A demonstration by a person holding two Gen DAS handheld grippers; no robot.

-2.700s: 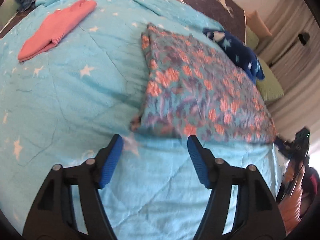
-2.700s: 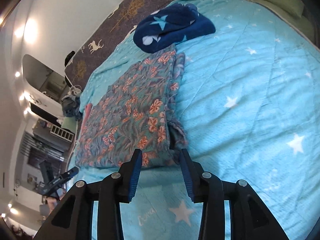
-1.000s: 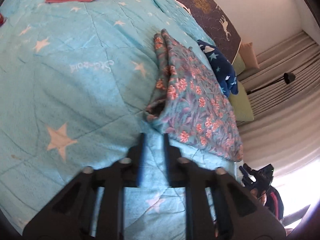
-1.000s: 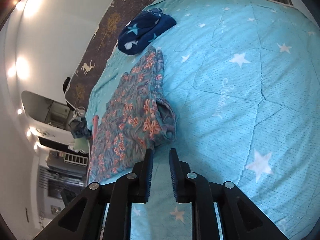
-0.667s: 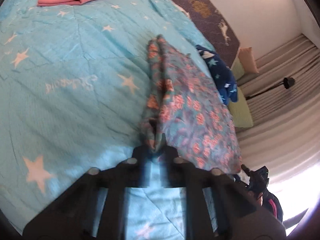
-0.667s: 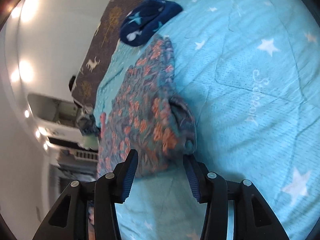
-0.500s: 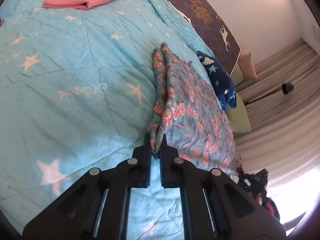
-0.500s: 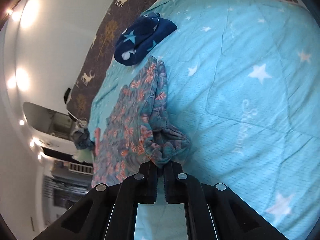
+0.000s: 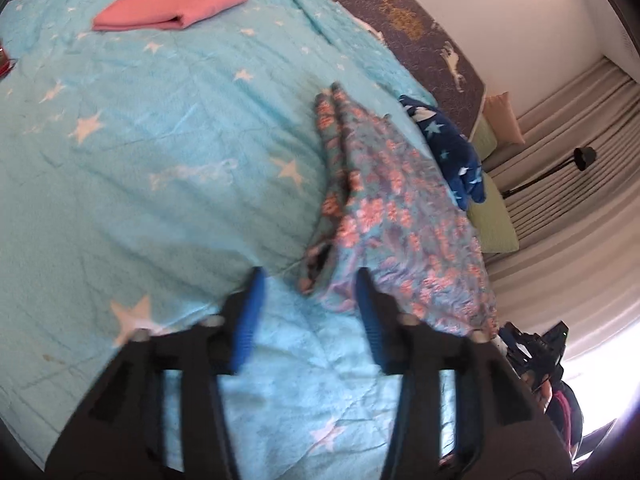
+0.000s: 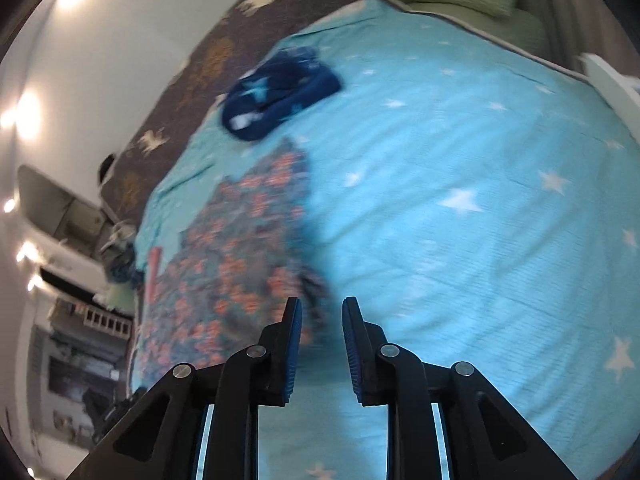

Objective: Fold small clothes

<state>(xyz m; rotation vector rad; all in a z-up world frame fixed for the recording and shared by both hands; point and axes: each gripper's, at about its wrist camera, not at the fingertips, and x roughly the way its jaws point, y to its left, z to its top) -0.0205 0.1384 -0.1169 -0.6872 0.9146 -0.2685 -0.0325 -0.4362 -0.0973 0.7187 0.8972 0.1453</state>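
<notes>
Jaws of the left gripper (image 9: 308, 312) have just been opening and stand wide, straddling the near left corner of the floral garment (image 9: 400, 208); the right gripper (image 10: 318, 340), narrowly parted, brackets its right corner. The garment's long axis runs away toward the navy garment (image 10: 280, 92); open blanket (image 9: 160, 160) lies leftward.

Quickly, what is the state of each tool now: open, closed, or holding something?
Left tool: open, jaws just opened, nothing gripped; the floral garment lies just ahead.
Right tool: slightly open, jaws just opened, not gripping the garment.
</notes>
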